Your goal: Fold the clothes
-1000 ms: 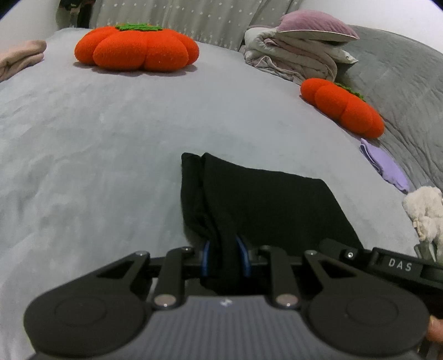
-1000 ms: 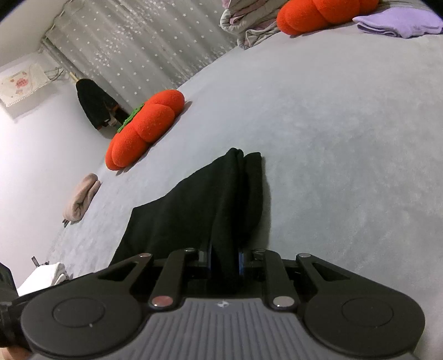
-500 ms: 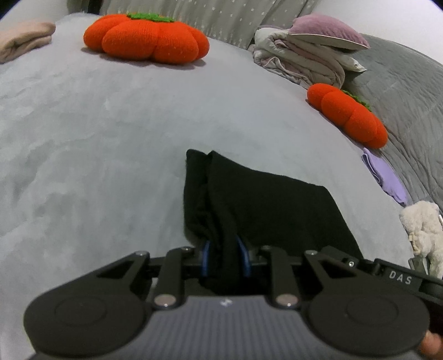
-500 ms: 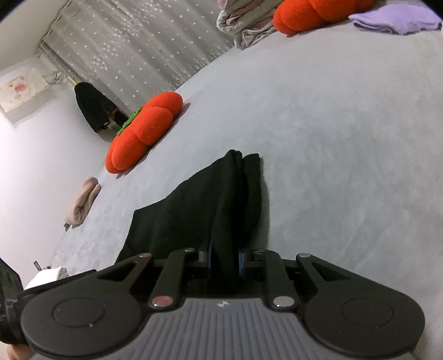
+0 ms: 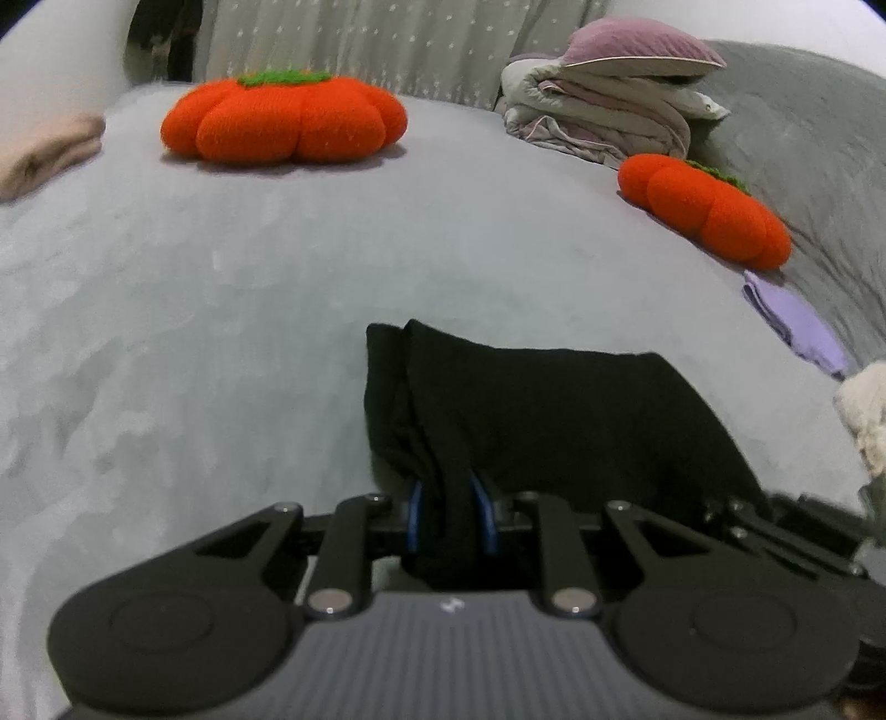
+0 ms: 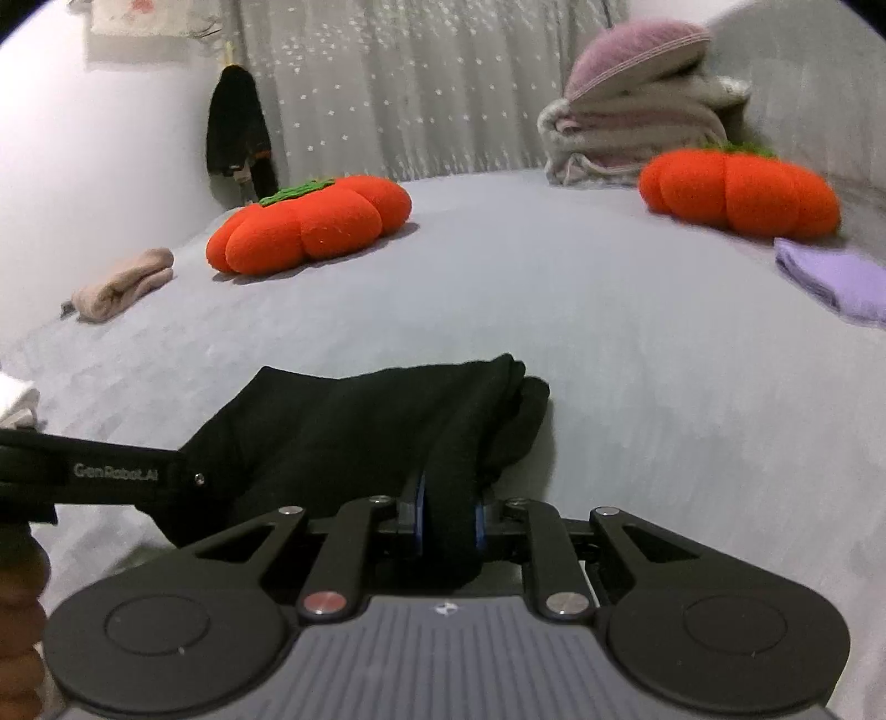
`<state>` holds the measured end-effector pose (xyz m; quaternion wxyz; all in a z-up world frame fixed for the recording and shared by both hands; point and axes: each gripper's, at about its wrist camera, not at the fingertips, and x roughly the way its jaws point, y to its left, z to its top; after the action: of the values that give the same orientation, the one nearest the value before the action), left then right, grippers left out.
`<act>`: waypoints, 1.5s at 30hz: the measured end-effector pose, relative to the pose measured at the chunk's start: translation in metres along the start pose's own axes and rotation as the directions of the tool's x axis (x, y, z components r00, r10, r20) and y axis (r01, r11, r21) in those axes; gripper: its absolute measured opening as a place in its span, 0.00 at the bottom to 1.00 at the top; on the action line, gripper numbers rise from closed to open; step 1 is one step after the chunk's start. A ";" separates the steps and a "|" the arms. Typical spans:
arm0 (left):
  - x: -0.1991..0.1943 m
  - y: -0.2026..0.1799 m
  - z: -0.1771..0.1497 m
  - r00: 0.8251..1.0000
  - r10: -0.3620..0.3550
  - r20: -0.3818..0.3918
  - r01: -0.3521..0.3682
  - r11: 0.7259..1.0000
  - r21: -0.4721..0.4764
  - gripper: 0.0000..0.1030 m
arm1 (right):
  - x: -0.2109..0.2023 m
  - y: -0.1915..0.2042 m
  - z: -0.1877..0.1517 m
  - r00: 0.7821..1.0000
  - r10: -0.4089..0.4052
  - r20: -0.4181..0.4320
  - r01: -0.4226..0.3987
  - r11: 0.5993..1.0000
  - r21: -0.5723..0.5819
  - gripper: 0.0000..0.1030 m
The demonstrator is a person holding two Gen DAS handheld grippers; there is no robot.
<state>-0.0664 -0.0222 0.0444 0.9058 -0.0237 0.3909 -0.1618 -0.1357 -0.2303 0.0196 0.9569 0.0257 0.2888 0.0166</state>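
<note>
Both tools [image 5: 449, 512] [image 6: 447, 512] on black garment [image 5: 542, 404]

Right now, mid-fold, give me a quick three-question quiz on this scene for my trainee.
1. True or false: both claws are shut on the black garment.
2. Multiple choice: in the right wrist view, the folded lilac cloth lies nearest to A) the beige rolled cloth, B) the right-hand orange pumpkin cushion, C) the dark clothing hanging by the curtain.
3. Fill in: the purple pillow rests on top of a pile of folded ____.

Key: 1 true, the left claw and right claw each pinch a bunched end. 2 B. 3 bedding.
</note>
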 end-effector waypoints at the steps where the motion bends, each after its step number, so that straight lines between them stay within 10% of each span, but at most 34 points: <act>1: -0.002 -0.004 -0.001 1.000 0.012 0.010 -0.012 1.000 0.021 0.17 | -0.001 0.005 -0.001 1.000 -0.018 0.011 0.018 0.999 -0.038 0.15; 31: -0.030 -0.039 0.007 0.994 0.026 0.111 -0.041 0.990 0.137 0.14 | -0.021 0.011 0.005 0.987 -0.092 0.131 0.115 0.976 -0.185 0.13; 45: -0.023 -0.039 0.023 0.997 -0.075 0.004 0.075 0.995 0.064 0.14 | -0.030 -0.042 0.035 0.999 0.032 0.034 -0.031 0.999 -0.023 0.13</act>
<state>-0.0754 -0.0540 0.0827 0.9005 -0.0097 0.3815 -0.2082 -0.1404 -0.2747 0.0625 0.9616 0.0197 0.2714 0.0346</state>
